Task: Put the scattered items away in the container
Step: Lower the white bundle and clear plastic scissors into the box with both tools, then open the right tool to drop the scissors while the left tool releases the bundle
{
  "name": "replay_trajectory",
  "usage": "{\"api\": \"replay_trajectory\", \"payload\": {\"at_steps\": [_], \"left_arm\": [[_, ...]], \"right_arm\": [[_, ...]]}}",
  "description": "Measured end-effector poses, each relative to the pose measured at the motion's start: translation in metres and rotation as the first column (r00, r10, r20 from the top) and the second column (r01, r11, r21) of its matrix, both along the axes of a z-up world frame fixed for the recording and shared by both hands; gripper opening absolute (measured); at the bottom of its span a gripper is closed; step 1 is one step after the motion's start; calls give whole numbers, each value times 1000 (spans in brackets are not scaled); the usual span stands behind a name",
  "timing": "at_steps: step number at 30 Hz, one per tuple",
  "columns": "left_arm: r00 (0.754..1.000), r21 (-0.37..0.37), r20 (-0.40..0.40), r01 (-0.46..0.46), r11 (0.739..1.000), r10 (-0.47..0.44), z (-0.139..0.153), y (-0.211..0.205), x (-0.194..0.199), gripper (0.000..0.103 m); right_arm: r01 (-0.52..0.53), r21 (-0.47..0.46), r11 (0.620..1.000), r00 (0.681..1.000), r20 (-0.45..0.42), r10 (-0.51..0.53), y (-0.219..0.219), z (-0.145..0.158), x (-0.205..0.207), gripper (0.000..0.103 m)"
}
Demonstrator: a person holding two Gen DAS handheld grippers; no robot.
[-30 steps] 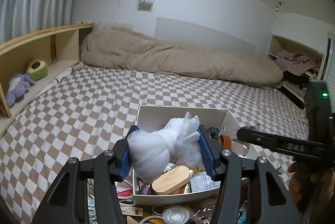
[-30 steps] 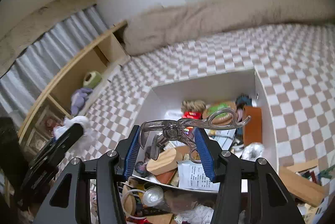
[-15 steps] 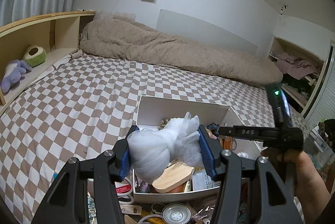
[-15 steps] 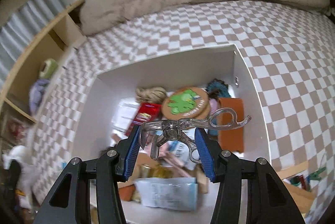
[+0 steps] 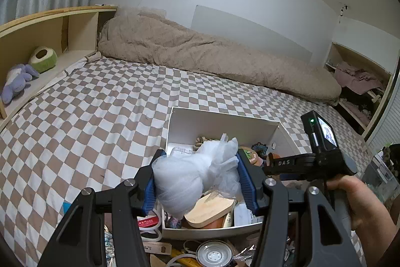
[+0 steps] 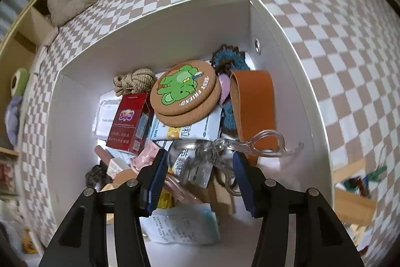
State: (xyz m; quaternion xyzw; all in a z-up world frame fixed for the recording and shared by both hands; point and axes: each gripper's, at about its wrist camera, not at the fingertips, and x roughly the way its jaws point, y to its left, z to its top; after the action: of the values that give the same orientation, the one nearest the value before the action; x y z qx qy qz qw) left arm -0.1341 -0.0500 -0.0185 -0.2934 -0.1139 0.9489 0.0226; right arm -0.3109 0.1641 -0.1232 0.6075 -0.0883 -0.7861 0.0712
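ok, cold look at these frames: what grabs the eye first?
The white mesh bundle clamped in the left gripper above the white box. Then the green-elephant cork coaster atop the box's clutter, and the clear plastic scissors between the right gripper's opening fingers.

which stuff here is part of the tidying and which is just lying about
Part of the job:
white box
clear scissors, right gripper opening over the box
white mesh bundle in left gripper

Just lying about:
beige duvet
purple plush toy
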Motion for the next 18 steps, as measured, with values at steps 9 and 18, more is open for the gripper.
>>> {"api": "replay_trajectory", "payload": {"at_steps": [9,18], "left_arm": [[999,22,24,30,999,-30,-6,2,-10,55],[996,49,69,47,998,-50,-19,-5,-20,55]], "right_arm": [[-122,-45,992,986,-120,116,9,34,35,87],[-166,-113,980,949,-289,128,31,50,89,88]]}}
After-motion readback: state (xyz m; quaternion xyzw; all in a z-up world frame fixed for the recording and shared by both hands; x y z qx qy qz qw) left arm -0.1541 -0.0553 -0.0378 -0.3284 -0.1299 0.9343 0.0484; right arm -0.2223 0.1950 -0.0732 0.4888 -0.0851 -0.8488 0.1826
